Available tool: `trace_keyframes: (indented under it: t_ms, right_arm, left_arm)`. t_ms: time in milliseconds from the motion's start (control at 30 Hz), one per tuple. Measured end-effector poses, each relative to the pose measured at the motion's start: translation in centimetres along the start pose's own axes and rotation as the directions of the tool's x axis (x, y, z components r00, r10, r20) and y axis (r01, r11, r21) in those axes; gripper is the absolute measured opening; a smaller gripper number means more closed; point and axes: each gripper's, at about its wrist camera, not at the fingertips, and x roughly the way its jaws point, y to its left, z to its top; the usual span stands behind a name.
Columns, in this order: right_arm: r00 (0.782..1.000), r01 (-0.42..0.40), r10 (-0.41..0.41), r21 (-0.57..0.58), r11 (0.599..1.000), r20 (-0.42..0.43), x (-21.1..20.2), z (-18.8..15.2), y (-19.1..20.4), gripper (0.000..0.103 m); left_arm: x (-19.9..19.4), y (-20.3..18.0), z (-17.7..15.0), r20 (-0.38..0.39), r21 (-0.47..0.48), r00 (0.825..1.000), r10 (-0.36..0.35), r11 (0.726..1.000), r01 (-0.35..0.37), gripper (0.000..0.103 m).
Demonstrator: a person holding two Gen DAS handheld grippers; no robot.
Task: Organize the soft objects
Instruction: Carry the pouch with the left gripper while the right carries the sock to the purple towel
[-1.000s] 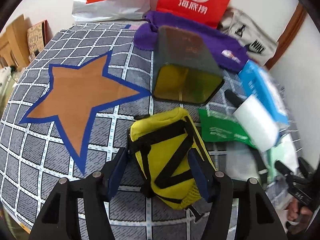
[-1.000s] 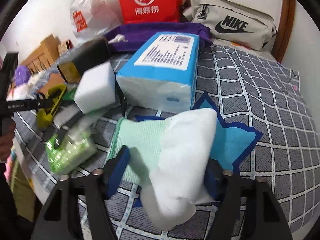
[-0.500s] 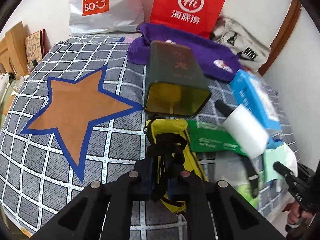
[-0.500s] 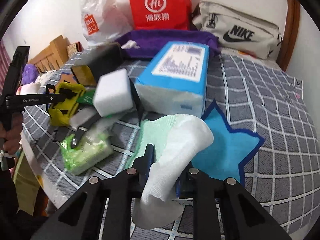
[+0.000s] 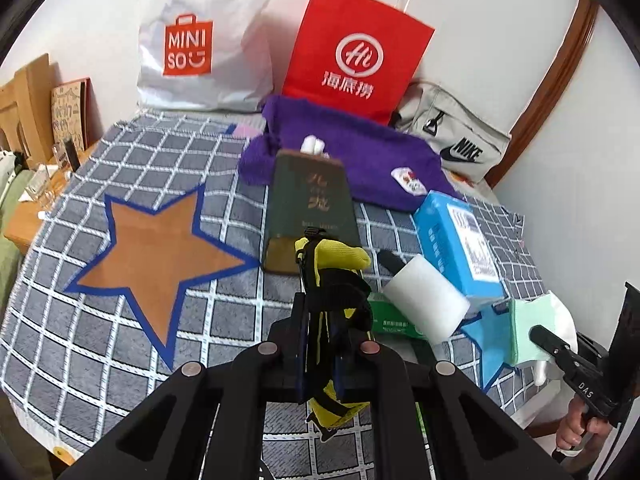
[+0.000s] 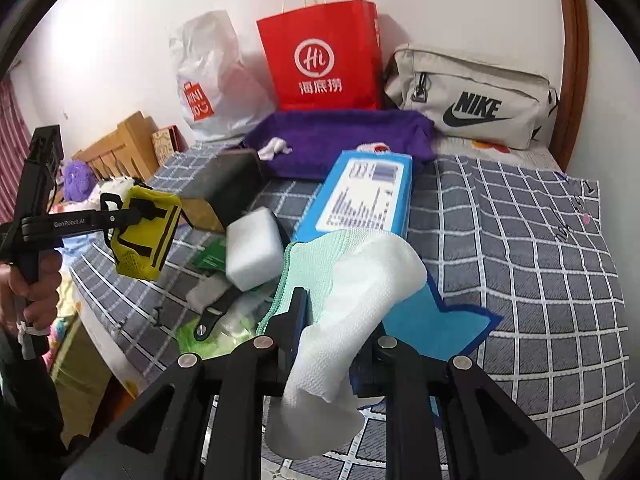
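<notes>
My left gripper [image 5: 322, 344] is shut on a yellow pouch with black straps [image 5: 334, 280] and holds it above the checked blanket [image 5: 120, 320], right of the brown star patch [image 5: 160, 248]. The pouch also shows in the right wrist view [image 6: 144, 236]. My right gripper [image 6: 328, 332] is shut on a white and mint-green sock [image 6: 352, 292] and holds it over the blue star patch [image 6: 436, 328]. The sock also shows in the left wrist view [image 5: 536, 328].
On the bed lie a dark green box [image 5: 308, 208], a blue tissue pack [image 6: 368, 200], a white foam block [image 6: 254, 248], a green packet [image 5: 392, 320] and a purple towel [image 5: 352, 156]. A red bag [image 5: 352, 52], a Miniso bag [image 5: 192, 44] and a Nike bag [image 6: 476, 100] stand at the wall.
Both grippers have closed, the left on the yellow pouch and the right on the sock. Both have lifted their loads off the blanket.
</notes>
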Motion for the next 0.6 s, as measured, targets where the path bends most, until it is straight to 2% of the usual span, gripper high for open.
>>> trace_keyframes:
  t_ms: [333, 600]
  right_arm:
    - [0.999, 0.020, -0.020, -0.020, 1.000, 0.039, -1.2, 3.5, 0.2, 0.018]
    - [0.999, 0.009, -0.007, -0.055, 0.998, 0.044, -0.4, 7.3, 0.5, 0.018]
  left_arm:
    - [-1.8, -0.7, 2.5, 0.042, -0.001, 0.999, 0.003, 1.000, -0.003, 0.010]
    - [-1.2, -0.8, 5.4, 0.046, -0.013, 0.999, 0.021, 1.000, -0.021, 0.010]
